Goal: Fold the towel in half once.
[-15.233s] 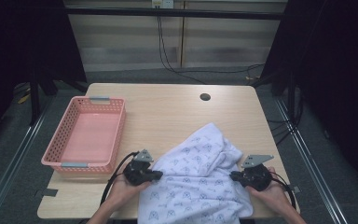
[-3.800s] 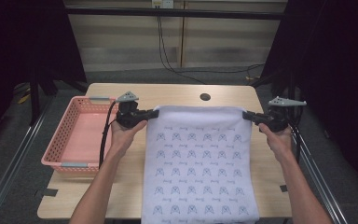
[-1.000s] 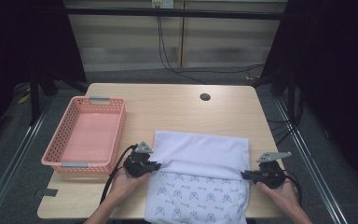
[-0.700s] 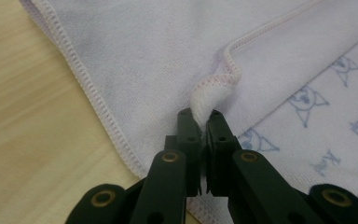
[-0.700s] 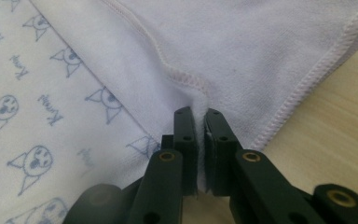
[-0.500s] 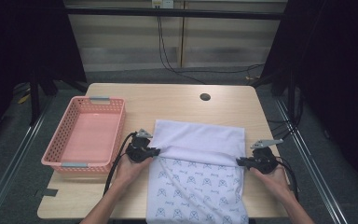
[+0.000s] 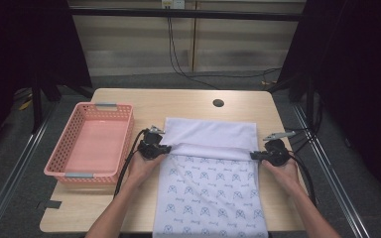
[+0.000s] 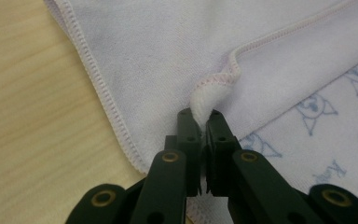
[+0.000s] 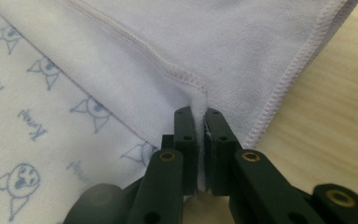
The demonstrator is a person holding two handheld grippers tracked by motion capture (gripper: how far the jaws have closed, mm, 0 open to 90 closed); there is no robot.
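Both hands have carried the folded edge farther up the table than a second ago, so more of the printed side lies bare behind them. Nearest the person, the towel [image 7: 211,198] hangs over the near edge of the table [image 7: 129,203], its cat-print face up. At mid-table the left gripper [image 7: 164,148] has its jaws pressed together on the left corner of the turned-over flap — a small hump of white cloth is pinched between the pads [image 8: 200,121] in the left gripper view, with the stitched hem running off on either side. The right gripper [image 7: 254,155] does the same at the right corner, jaws closed on a fold of the cloth [image 9: 200,112], bare wood just beside it. Between the two grippers the flap's edge stretches straight across the towel. Beyond it the plain, unprinted side lies flat, reaching toward the far half of the table. Left of the towel, close but apart, stands the pink basket [image 7: 62,166]. Farthest off is a dark round hole [image 7: 218,103] in the tabletop.
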